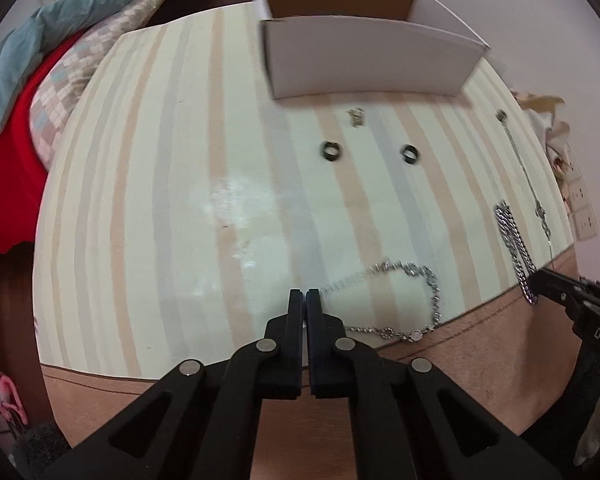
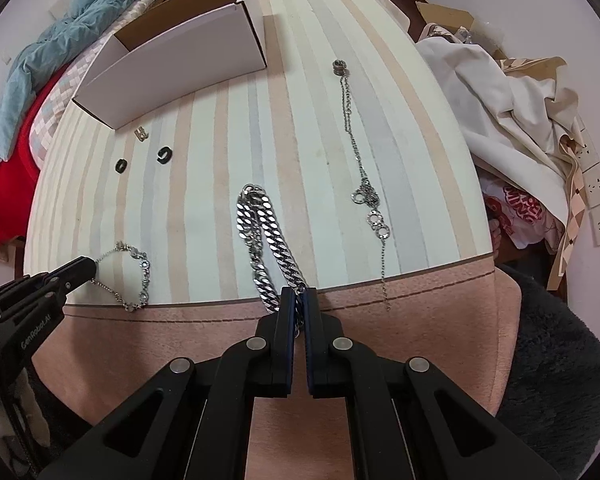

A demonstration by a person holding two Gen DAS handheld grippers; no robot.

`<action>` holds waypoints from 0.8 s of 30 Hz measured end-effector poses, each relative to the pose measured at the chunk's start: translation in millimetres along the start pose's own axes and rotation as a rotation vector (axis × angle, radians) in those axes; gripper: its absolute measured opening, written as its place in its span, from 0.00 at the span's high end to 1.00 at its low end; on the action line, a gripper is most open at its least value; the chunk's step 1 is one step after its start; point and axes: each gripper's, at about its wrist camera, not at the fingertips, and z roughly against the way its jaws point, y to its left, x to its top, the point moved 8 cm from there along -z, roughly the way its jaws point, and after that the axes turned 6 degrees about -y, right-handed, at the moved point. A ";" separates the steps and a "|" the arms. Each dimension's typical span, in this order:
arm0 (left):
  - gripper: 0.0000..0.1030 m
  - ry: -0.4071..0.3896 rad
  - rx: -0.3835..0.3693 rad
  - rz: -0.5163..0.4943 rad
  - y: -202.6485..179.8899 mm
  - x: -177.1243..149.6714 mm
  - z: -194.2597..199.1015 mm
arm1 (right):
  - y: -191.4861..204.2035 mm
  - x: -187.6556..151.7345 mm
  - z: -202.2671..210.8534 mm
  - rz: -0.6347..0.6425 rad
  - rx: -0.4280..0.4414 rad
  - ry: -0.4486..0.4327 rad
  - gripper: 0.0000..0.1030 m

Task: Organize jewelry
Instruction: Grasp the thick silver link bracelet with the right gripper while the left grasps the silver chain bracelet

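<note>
Sorting has barely begun: the right gripper (image 2: pixel 299 300) pinches the heavy curb chain (image 2: pixel 262 236) at the worktop's (image 2: pixel 204 152) near edge, the left gripper (image 1: pixel 304 300) is closed beside the link bracelet (image 1: pixel 412 300) (grasp unclear), while the white box (image 2: pixel 172 68) looks empty.

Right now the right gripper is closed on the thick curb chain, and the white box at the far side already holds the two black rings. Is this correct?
Not fully. The right gripper is indeed closed on the thick curb chain, but the two black rings lie on the striped table, in front of the white box, not inside it. The right wrist view shows this.
</note>
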 end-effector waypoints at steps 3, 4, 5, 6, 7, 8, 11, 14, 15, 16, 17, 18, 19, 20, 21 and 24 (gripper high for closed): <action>1.00 -0.015 -0.027 0.048 8.9 3.2 8.9 | 3.7 3.9 3.4 -0.001 0.013 -0.015 0.96; 1.00 -0.024 -0.038 0.061 10.8 5.5 14.1 | 5.5 5.3 5.8 -0.004 0.024 -0.023 0.96; 1.00 -0.034 -0.046 0.068 12.3 9.0 18.5 | 7.2 6.8 8.5 -0.003 0.028 -0.032 0.96; 1.00 -0.042 -0.051 0.071 10.6 9.6 22.8 | 8.8 8.4 11.4 -0.002 0.035 -0.040 0.96; 1.00 -0.055 -0.062 0.077 10.9 12.3 29.3 | 10.3 10.7 14.3 -0.006 0.047 -0.048 0.96; 1.00 -0.061 -0.068 0.078 11.5 14.9 31.8 | 11.0 12.5 16.4 -0.009 0.051 -0.053 0.96; 0.95 -0.083 -0.130 0.092 5.6 19.3 39.8 | 13.1 18.8 22.2 -0.006 0.051 -0.073 0.96; 0.68 -0.045 -0.178 0.043 -15.3 14.9 35.7 | 11.0 22.0 21.7 -0.011 0.045 -0.075 0.96; 0.53 -0.037 -0.182 0.013 -25.2 9.4 34.0 | 10.0 21.3 20.6 -0.015 0.043 -0.072 0.96; 0.53 -0.035 -0.188 -0.016 -35.3 4.2 33.4 | 9.3 19.5 20.0 -0.017 0.041 -0.069 0.96; 0.53 -0.030 -0.192 -0.036 -44.1 0.9 32.4 | 8.1 18.5 19.5 -0.019 0.038 -0.066 0.96; 0.53 -0.015 -0.208 -0.079 -56.3 -5.8 29.9 | 6.0 17.8 18.3 -0.022 0.036 -0.062 0.96; 0.53 -0.008 -0.207 -0.100 -61.4 -8.3 27.9 | 3.3 16.5 17.8 -0.023 0.034 -0.059 0.96; 0.53 0.001 -0.192 -0.139 -69.8 -13.4 23.3 | 0.5 16.2 16.6 -0.025 0.032 -0.057 0.96; 0.53 0.008 -0.185 -0.157 -73.6 -15.7 19.9 | -1.3 14.4 16.0 -0.028 0.029 -0.055 0.96; 0.55 0.003 -0.121 -0.228 -82.8 -18.5 9.4 | -7.5 11.2 13.5 -0.036 0.020 -0.047 0.96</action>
